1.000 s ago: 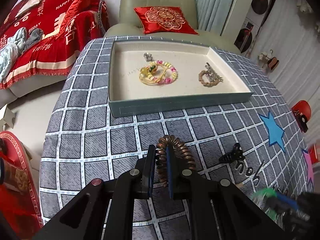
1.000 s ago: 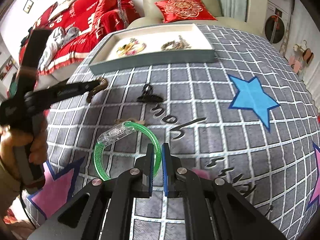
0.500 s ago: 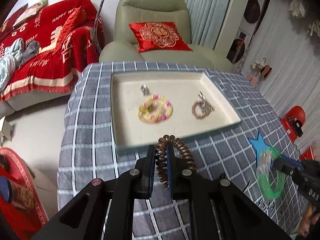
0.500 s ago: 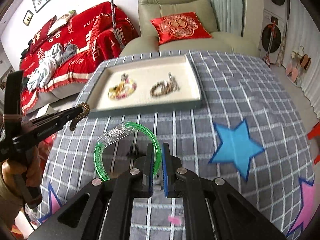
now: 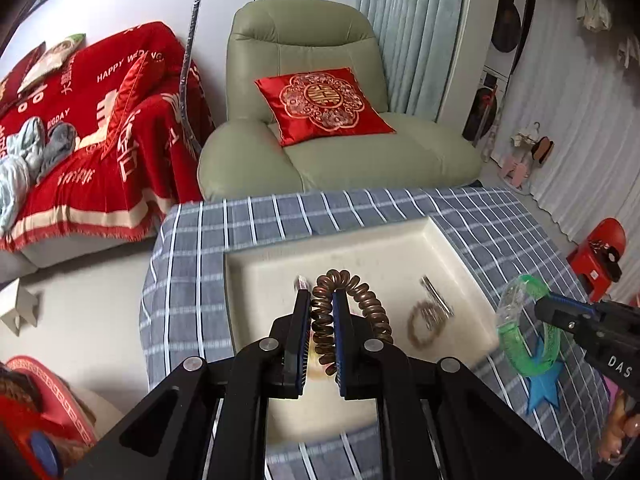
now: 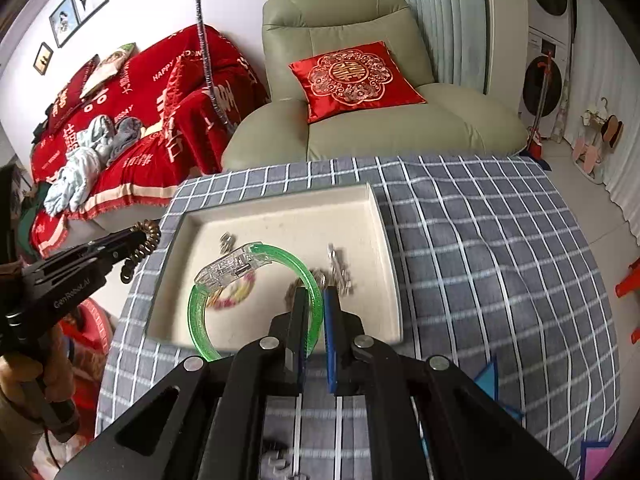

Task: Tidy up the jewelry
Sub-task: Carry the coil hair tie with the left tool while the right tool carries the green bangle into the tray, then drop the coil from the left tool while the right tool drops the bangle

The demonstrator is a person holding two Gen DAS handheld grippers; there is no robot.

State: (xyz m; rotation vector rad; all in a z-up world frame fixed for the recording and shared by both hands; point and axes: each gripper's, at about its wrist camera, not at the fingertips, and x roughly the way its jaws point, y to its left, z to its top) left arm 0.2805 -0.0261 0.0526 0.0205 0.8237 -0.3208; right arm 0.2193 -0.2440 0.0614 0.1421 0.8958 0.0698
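My left gripper (image 5: 322,308) is shut on a brown coiled bracelet (image 5: 362,304) and holds it in the air over the near part of the cream tray (image 5: 456,256). My right gripper (image 6: 314,300) is shut on a green translucent bangle (image 6: 260,256) and holds it above the tray (image 6: 384,236). In the tray lie a beaded pink and yellow bracelet (image 6: 236,294), a brown chain bracelet (image 5: 426,322) and a small silver piece (image 6: 226,242). The right gripper with the bangle (image 5: 520,328) also shows at the right of the left wrist view.
The tray sits on a round table with a grey checked cloth (image 6: 480,240) with blue star patches (image 5: 544,384). Behind it stand a green armchair (image 5: 320,148) with a red cushion (image 5: 324,104) and a sofa with a red blanket (image 5: 92,128).
Both grippers have risen from the tabletop and moved forward over the tray, each carrying its bracelet. The tray now lies directly beneath them.
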